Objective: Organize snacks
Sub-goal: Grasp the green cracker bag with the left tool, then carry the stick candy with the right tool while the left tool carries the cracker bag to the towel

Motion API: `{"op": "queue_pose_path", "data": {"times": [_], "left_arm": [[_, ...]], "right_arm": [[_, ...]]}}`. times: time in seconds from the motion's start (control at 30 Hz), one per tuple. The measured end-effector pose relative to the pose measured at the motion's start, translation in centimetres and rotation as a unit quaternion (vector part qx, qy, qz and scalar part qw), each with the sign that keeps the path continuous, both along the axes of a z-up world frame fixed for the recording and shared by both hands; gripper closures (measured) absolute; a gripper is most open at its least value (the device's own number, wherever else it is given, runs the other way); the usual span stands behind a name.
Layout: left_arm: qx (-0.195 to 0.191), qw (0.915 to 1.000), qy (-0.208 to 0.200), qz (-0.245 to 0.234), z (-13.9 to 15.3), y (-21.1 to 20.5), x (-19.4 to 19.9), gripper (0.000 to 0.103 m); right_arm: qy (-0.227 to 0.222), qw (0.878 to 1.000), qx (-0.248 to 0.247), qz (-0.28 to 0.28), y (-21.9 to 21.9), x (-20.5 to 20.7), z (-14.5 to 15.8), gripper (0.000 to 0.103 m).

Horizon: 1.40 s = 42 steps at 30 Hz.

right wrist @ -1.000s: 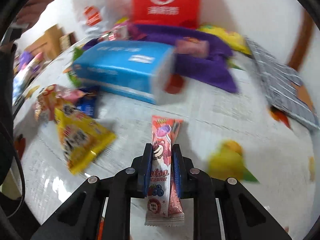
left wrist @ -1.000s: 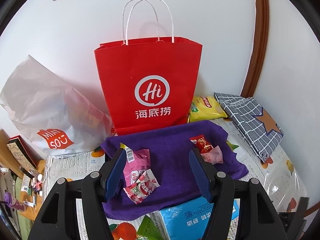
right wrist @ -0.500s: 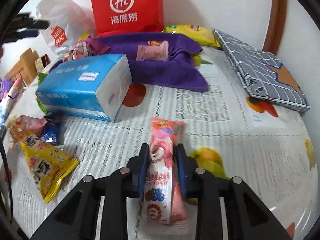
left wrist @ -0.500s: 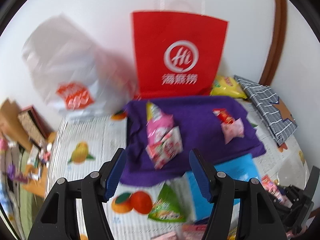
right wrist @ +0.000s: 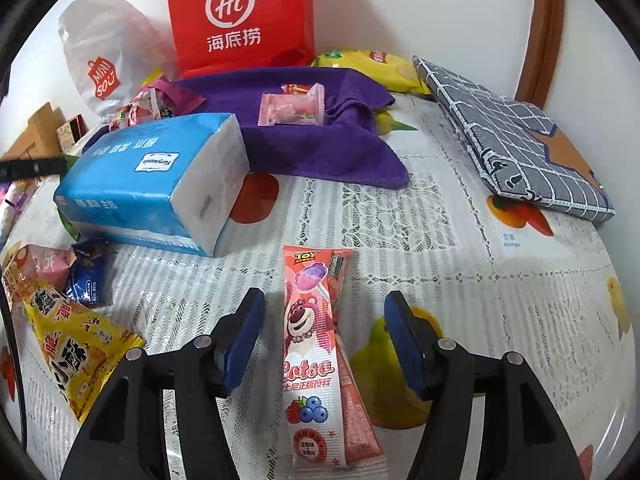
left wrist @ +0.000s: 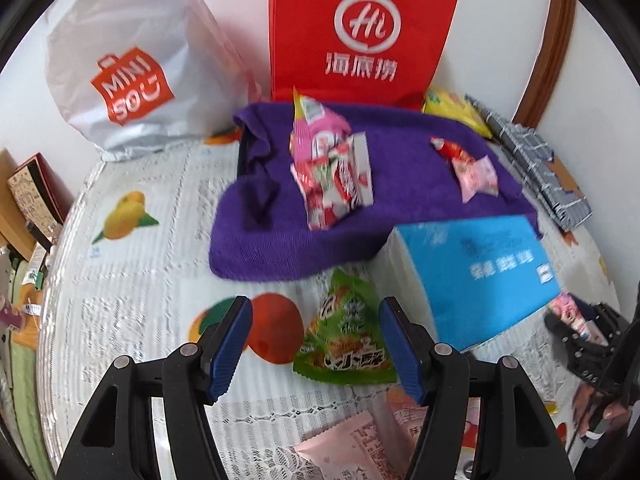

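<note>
- Your right gripper (right wrist: 324,340) has its jaws spread wide, nothing pinched. The Lotso stick (right wrist: 310,356) lies flat on the counter (right wrist: 460,280) between them, touching neither jaw.
- Stick's long axis runs straight along the jaws' forward line, top end away from you. Judgement: closing as it stands would pinch it across the narrow width; no turn of the wrist needed.
- Your left gripper (left wrist: 316,344) also has its jaws spread and empty. The green pack (left wrist: 346,336) lies just ahead, between the jaw tips and nearer the right one, its point facing away.
- Left arm is nearer the green pack; right arm is nearer the stick.
- Near left of the right view: yellow pack (right wrist: 76,348), with a blue wrapper (right wrist: 86,276) just beyond it. Pink packs (left wrist: 360,440) sit under the left jaws.
- Middle: tissue pack (right wrist: 160,176), lying between both grippers and the towel. Judgement: this is what stands in the way of a straight carry from either side; go over or round it.
- Beyond: purple towel (right wrist: 320,152) with a pink sachet (right wrist: 292,110) and, at its left, a heap of pink-red packs (left wrist: 332,168).
- Far: red bag (right wrist: 236,16) upright against the wall, white bag (left wrist: 132,60) to its left, yellow chips (right wrist: 372,66) and checked cloth (right wrist: 512,136) to its right.
</note>
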<state>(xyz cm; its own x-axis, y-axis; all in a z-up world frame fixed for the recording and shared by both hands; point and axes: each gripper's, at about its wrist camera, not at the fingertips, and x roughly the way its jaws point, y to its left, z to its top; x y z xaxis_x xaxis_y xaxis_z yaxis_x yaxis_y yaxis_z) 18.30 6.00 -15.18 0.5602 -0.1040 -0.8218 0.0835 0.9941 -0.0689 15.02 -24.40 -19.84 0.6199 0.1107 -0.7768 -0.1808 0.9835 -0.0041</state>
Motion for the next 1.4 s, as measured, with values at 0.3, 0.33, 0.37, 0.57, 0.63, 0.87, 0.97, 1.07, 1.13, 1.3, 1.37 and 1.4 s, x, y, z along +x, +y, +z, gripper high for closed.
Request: {"op": "queue_pose_path", "data": {"times": [0.3,0.33,0.37,0.57,0.63,0.87,0.97,1.07,1.13,1.3,1.37,1.4], "left_arm": [[-0.016,0.9997,-0.017,-0.007,-2.2,-1.0,-0.1,0.04],[-0.017,0.9996,-0.02,-0.008,-2.3,-1.1,-0.1,0.041],[-0.016,0.9996,-0.023,-0.009,-2.5,-1.2,-0.2,0.046],[0.026,0.9988,-0.041,-0.007,-2.8,-1.8,-0.7,0.05],[0.027,0.9986,-0.047,0.0,-2.8,-1.8,-1.0,0.05],[0.048,0.9969,-0.062,0.007,-3.1,-2.4,-1.4,0.05],[0.048,0.9977,-0.048,0.004,-3.1,-2.4,-1.3,0.047],[0.031,0.9992,-0.024,0.008,-3.4,-1.9,-0.8,0.047],[0.016,0.9996,-0.019,0.01,-3.5,-1.5,-0.7,0.047],[0.014,0.9995,-0.03,-0.002,-3.2,-1.8,-1.3,0.055],[0.008,0.9993,-0.036,-0.008,-3.0,-2.0,-1.6,0.055],[0.005,0.9991,-0.04,-0.01,-2.8,-2.1,-1.7,0.055]], "right_arm": [[0.002,1.0,-0.001,-0.006,-0.1,0.1,-0.1,0.035],[0.002,1.0,-0.001,-0.006,-0.1,0.2,-0.1,0.035],[0.003,1.0,-0.001,-0.007,-0.1,0.2,-0.1,0.034],[0.002,1.0,-0.002,-0.007,0.0,0.2,-0.1,0.033],[0.003,1.0,-0.002,-0.007,0.0,0.2,-0.1,0.033],[0.001,1.0,0.0,-0.004,-0.1,0.2,-0.1,0.035],[-0.002,1.0,-0.002,0.0,0.1,0.0,0.0,0.042],[-0.004,1.0,-0.001,0.003,0.3,-0.2,0.1,0.05],[-0.005,1.0,0.001,0.003,0.3,-0.2,0.1,0.055],[-0.008,1.0,0.008,-0.006,0.0,-0.3,0.2,0.077],[-0.007,1.0,0.014,-0.009,-0.2,-0.3,0.2,0.078],[-0.007,1.0,0.016,-0.009,-0.3,-0.3,0.2,0.078]]}}
